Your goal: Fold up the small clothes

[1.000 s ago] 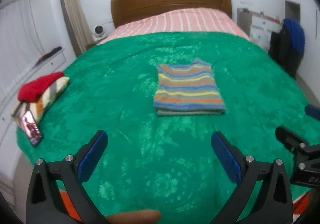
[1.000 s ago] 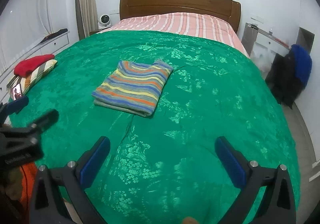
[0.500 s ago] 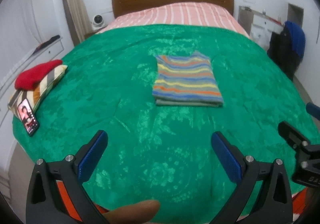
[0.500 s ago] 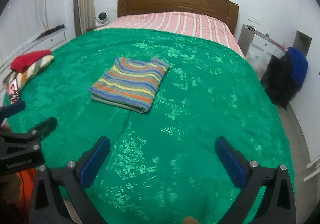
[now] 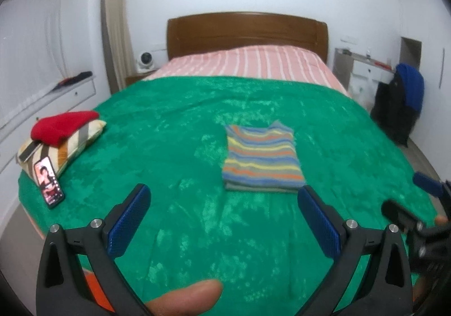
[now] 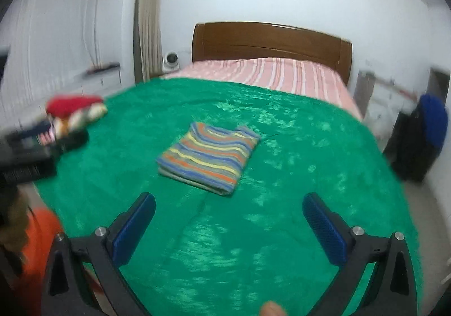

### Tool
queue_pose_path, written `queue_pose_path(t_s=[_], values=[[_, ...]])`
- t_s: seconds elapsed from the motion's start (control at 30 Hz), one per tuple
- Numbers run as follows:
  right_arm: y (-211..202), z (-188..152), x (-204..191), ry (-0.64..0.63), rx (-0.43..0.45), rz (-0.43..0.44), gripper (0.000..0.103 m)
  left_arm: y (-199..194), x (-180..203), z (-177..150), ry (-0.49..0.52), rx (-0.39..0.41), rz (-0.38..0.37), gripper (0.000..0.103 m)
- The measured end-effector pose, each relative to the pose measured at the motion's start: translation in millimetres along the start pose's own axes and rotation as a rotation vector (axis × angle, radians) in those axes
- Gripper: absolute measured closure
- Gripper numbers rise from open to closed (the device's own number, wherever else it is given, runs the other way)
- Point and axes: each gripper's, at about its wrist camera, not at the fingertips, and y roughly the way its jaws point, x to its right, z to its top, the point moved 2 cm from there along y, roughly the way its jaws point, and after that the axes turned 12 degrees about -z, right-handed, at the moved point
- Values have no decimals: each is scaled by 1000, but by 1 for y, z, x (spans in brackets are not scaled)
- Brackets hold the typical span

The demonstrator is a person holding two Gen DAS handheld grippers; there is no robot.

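A folded striped garment (image 5: pixel 262 158) lies flat in the middle of the green bedspread (image 5: pixel 174 147); it also shows in the right wrist view (image 6: pixel 210 157). My left gripper (image 5: pixel 224 200) is open and empty, held back near the foot of the bed, short of the garment. My right gripper (image 6: pixel 229 207) is open and empty, also near the foot of the bed. The right gripper shows at the right edge of the left wrist view (image 5: pixel 422 203). The left gripper shows blurred at the left edge of the right wrist view (image 6: pixel 31 152).
A red folded cloth (image 5: pixel 62 127) lies on a striped pillow (image 5: pixel 70 144) at the bed's left edge, with a phone (image 5: pixel 48 180) leaning beside it. A wooden headboard (image 5: pixel 248 31) and pink striped sheet (image 5: pixel 253 65) are at the far end. Dark clothes on a chair (image 5: pixel 400 102) stand on the right.
Both grippers have pulled back and tilted up, so the bed looks farther away and more wall shows. The striped garment has not moved. Both grippers stay open.
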Motion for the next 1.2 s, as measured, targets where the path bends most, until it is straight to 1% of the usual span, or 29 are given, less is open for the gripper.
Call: queue_pose_path(t_s=[0.03,0.13,0.2,0.3,0.4,0.5,0.6,0.73,0.93,1.1,1.2], values=[[-1,4,2,17,-11,5,0,1,2,0,5,-14,-7,0],[-5,8,4,8,-22,-41,0,2,4,-2,4,-46,-21,0],[-7,10,5,14,-51,-57,0,4,5,-3,11,-60,-5,0],[-6,10,2,12,-101,-49,0,6,9,-4,35,-72,27,0],[-5,8,-4,-14,-143,-50,0,8,7,-3,18,-108,25,0],[-6,8,-7,-23,-140,-47,0,9,4,-4,14,-137,29,0],[-7,9,-7,-37,-141,-69,0,11,2,-6,12,-144,44,0],[-6,8,-10,-44,-148,-59,0,16,2,-8,11,-158,40,0],[-1,3,-15,-62,-155,-64,0,17,2,-9,20,-158,39,0],[2,1,-12,-51,-162,-71,0,18,-1,-10,6,-146,61,0],[3,0,-12,-52,-164,-77,0,17,0,-10,6,-141,48,0]])
